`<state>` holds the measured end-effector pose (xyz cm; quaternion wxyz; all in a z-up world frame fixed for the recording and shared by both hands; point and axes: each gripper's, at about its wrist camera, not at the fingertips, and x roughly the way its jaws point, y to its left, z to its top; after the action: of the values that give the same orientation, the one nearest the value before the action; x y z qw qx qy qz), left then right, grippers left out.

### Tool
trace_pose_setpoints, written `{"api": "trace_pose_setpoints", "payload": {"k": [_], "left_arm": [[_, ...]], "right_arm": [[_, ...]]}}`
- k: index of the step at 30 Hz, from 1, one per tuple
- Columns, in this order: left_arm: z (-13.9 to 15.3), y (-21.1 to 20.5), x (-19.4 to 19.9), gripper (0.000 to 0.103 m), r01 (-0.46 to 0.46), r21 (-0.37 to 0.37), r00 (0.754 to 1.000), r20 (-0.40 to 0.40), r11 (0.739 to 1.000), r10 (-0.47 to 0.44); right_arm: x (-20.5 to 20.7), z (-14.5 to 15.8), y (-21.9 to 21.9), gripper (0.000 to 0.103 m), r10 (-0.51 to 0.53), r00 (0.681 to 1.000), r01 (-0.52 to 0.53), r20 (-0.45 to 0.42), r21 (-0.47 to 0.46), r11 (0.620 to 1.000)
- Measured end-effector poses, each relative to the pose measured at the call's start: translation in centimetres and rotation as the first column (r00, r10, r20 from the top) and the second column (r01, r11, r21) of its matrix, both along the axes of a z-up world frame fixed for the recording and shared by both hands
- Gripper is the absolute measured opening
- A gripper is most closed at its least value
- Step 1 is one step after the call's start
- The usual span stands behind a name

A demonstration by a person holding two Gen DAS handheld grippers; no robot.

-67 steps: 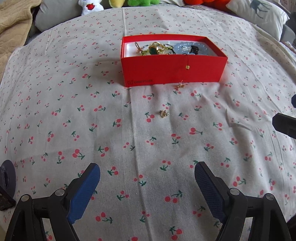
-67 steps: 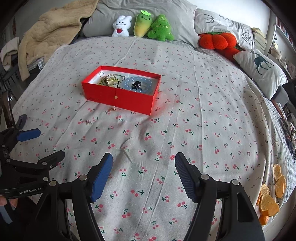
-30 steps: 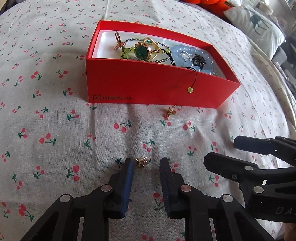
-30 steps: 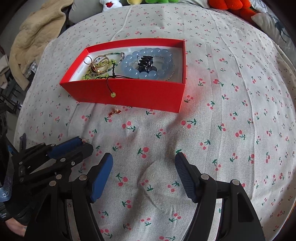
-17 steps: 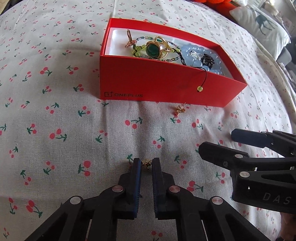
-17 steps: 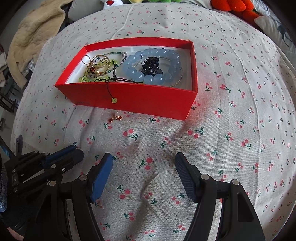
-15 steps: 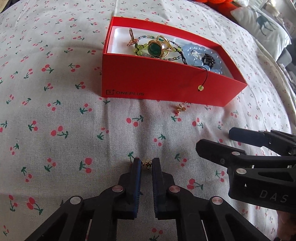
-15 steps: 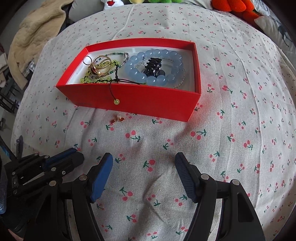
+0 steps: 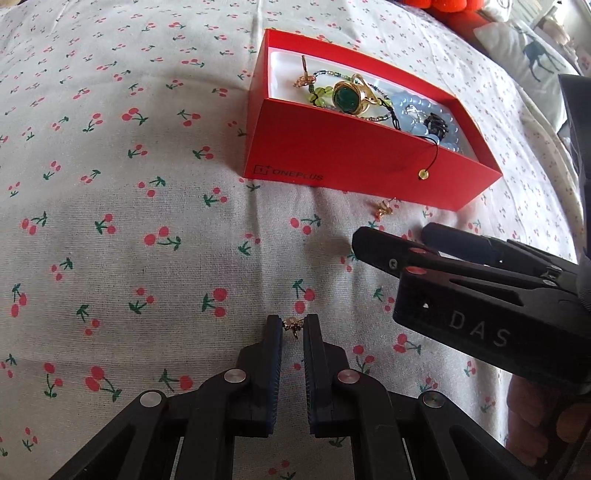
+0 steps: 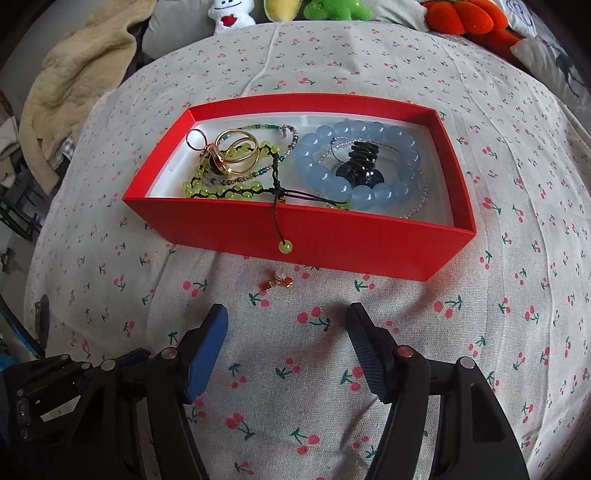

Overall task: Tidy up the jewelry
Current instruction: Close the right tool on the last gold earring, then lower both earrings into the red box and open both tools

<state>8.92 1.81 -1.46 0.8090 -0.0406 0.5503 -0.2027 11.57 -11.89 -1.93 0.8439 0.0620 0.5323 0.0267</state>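
My left gripper (image 9: 293,325) is shut on a small gold earring (image 9: 293,325), pinched at the fingertips just above the cherry-print cloth. A red box (image 9: 347,162) lies ahead, holding a green-stone ring (image 9: 347,98), bead strings and a blue bead bracelet (image 10: 354,166). In the right wrist view the box (image 10: 332,236) fills the middle. A second gold-and-red earring (image 10: 277,281) lies on the cloth in front of the box; it also shows in the left wrist view (image 9: 384,208). My right gripper (image 10: 286,325) is open and empty, just short of that earring.
A cord with a yellow-green bead (image 10: 284,246) hangs over the box's front wall. Plush toys (image 10: 284,9) and pillows line the far edge of the bed. A beige blanket (image 10: 70,74) lies at the far left.
My left gripper closed on the small earring and lifted it slightly. My right gripper moved forward toward the box and the second earring, staying open.
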Motion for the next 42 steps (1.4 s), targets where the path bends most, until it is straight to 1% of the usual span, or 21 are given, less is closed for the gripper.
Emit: {"api": "trace_pose_setpoints", "payload": {"k": [3, 5, 7, 8, 10, 12, 16, 17, 19, 24, 28, 31, 33, 35, 38, 42], "left_arm": [[0.1, 0.3, -0.1, 0.006, -0.004, -0.005, 1.000, -0.003, 1.000, 0.004], [0.1, 0.7, -0.2, 0.006, -0.005, -0.009, 1.000, -0.006, 1.000, 0.005], [0.0, 0.9, -0.2, 0.006, -0.008, -0.014, 1.000, -0.011, 1.000, 0.008], [0.0, 0.8, -0.2, 0.006, -0.010, -0.016, 1.000, -0.013, 1.000, 0.009], [0.0, 1.0, -0.2, 0.006, -0.013, -0.016, 1.000, -0.014, 1.000, 0.012], [0.0, 1.0, -0.3, 0.006, -0.014, -0.013, 1.000, -0.013, 1.000, 0.014], [0.0, 0.9, -0.3, 0.006, -0.013, -0.006, 1.000, -0.010, 1.000, 0.013], [0.0, 0.8, -0.3, 0.006, -0.014, -0.004, 1.000, -0.009, 1.000, 0.014], [0.1, 1.0, -0.4, 0.006, -0.014, -0.001, 1.000, -0.007, 1.000, 0.014], [0.1, 0.9, -0.3, 0.006, -0.017, -0.004, 1.000, -0.006, 1.000, 0.017], [0.3, 1.3, -0.1, 0.006, -0.028, -0.026, 0.999, -0.016, 0.999, 0.028], [0.8, 1.3, -0.1, 0.006, -0.034, -0.039, 0.999, -0.009, 0.999, 0.034], [1.5, 1.4, -0.1, 0.006, -0.037, -0.046, 0.999, 0.006, 0.998, 0.037], [2.5, 1.5, -0.1, 0.006, -0.042, -0.053, 0.999, 0.027, 0.998, 0.043], [4.5, 1.4, -0.1, 0.006, -0.037, -0.083, 0.997, 0.061, 0.996, 0.042], [7.6, 0.6, 0.4, 0.006, 0.000, -0.074, 0.990, 0.142, 0.997, 0.010]], "right_arm": [[0.4, 0.0, 0.5, 0.055, 0.000, 1.000, 0.000, 0.030, -0.007, 1.000], [0.6, 0.0, 0.5, 0.049, -0.009, 0.999, 0.009, 0.037, -0.003, 1.000], [0.8, 0.0, 0.5, 0.038, -0.018, 0.999, 0.018, 0.043, -0.008, 1.000], [0.9, 0.0, 0.6, 0.037, -0.019, 0.999, 0.020, 0.044, -0.013, 1.000], [0.9, -0.1, 0.6, 0.030, -0.020, 0.999, 0.021, 0.047, -0.019, 1.000], [0.8, -0.1, 0.5, 0.025, -0.021, 0.999, 0.022, 0.050, -0.027, 0.999], [0.6, 0.0, 0.1, 0.012, -0.018, 0.998, 0.019, 0.052, -0.018, 1.000], [0.5, -0.1, 0.1, 0.011, -0.015, 0.998, 0.016, 0.055, -0.020, 1.000], [0.4, 0.0, 0.0, 0.008, -0.008, 0.998, 0.010, 0.059, -0.022, 1.000], [0.0, 0.4, -0.1, 0.008, 0.010, 0.998, -0.008, 0.059, -0.022, 1.000], [-0.5, 1.1, -0.8, 0.008, 0.000, 0.999, -0.001, 0.048, 0.020, 1.000], [-1.0, 2.1, -1.7, 0.008, -0.016, 0.999, 0.013, 0.047, 0.054, 0.998], [-1.4, 3.0, -2.1, 0.008, -0.022, 0.998, 0.018, 0.054, 0.072, 0.997], [-1.7, 4.1, -2.3, 0.007, -0.022, 0.998, 0.017, 0.064, 0.069, 0.997], [-2.0, 6.1, -2.6, 0.007, -0.018, 0.996, 0.012, 0.088, 0.064, 0.998], [-1.8, 8.2, -3.4, 0.007, -0.017, 0.996, 0.009, 0.093, 0.085, 0.996]]}}
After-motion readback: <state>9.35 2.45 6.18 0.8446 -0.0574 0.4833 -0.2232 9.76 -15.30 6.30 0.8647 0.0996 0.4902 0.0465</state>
